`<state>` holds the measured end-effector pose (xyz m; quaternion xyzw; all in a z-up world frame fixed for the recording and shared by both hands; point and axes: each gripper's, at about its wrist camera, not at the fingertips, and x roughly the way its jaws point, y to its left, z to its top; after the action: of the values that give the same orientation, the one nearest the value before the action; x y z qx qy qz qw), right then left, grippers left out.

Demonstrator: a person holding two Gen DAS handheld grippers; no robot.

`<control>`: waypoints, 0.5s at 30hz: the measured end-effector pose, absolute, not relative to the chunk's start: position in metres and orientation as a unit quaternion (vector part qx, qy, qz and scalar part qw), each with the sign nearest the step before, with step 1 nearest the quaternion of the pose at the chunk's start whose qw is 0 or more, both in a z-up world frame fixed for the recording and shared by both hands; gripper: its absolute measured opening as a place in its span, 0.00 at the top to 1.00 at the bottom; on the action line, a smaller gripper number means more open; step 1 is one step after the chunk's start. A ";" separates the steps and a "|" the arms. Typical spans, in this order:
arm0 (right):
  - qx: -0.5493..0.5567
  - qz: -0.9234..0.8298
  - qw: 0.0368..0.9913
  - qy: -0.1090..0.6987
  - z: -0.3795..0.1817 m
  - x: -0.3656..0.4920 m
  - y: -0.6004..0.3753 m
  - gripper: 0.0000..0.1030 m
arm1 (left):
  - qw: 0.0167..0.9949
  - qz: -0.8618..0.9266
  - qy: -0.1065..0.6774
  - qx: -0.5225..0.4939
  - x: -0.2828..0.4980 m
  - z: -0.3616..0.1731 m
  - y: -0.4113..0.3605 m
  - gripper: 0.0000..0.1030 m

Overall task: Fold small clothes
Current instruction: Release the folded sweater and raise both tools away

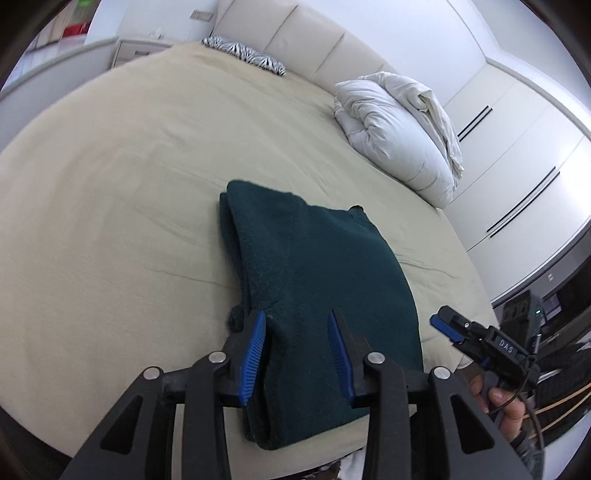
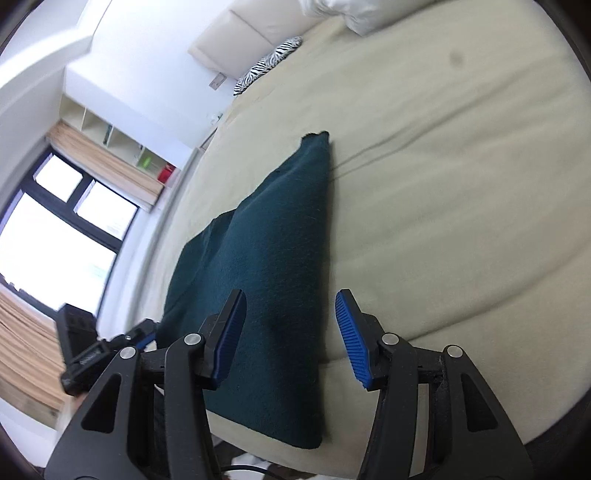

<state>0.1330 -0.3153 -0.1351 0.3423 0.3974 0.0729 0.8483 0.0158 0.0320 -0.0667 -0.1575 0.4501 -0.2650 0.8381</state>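
Note:
A dark green fleece garment (image 1: 317,280) lies folded into a long strip on the beige bed (image 1: 129,184), near its front edge. My left gripper (image 1: 297,332) is open, its blue pads straddling the near left part of the garment just above it. My right gripper (image 2: 291,317) is open over the garment's (image 2: 266,266) right edge, empty. It also shows in the left wrist view (image 1: 448,328) at the right, off the cloth. The left gripper (image 2: 110,347) shows at lower left of the right wrist view.
A rumpled white duvet (image 1: 402,133) sits at the far right of the bed. A zebra-print cushion (image 1: 247,55) lies by the cream headboard (image 1: 295,33). White wardrobes (image 1: 517,147) stand to the right. A window (image 2: 55,221) is on the left.

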 end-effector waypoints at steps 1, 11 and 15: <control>0.319 0.065 0.860 0.393 -0.125 0.130 -0.309 0.52 | 0.846 -0.261 0.440 -0.149 0.012 -0.061 0.032 0.56; 0.141 -0.050 0.951 0.270 -0.024 0.086 -0.260 0.07 | 0.971 -0.137 0.198 -0.004 -0.047 0.030 0.022 0.00; 0.083 -0.106 0.974 0.181 0.010 0.069 -0.241 0.00 | 0.985 -0.102 0.138 0.025 -0.066 0.054 0.017 0.00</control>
<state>0.0686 -0.2410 0.0102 0.0828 0.1812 -0.1059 0.9742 -0.0662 0.0167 0.0537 0.0248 0.1378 -0.1016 0.9849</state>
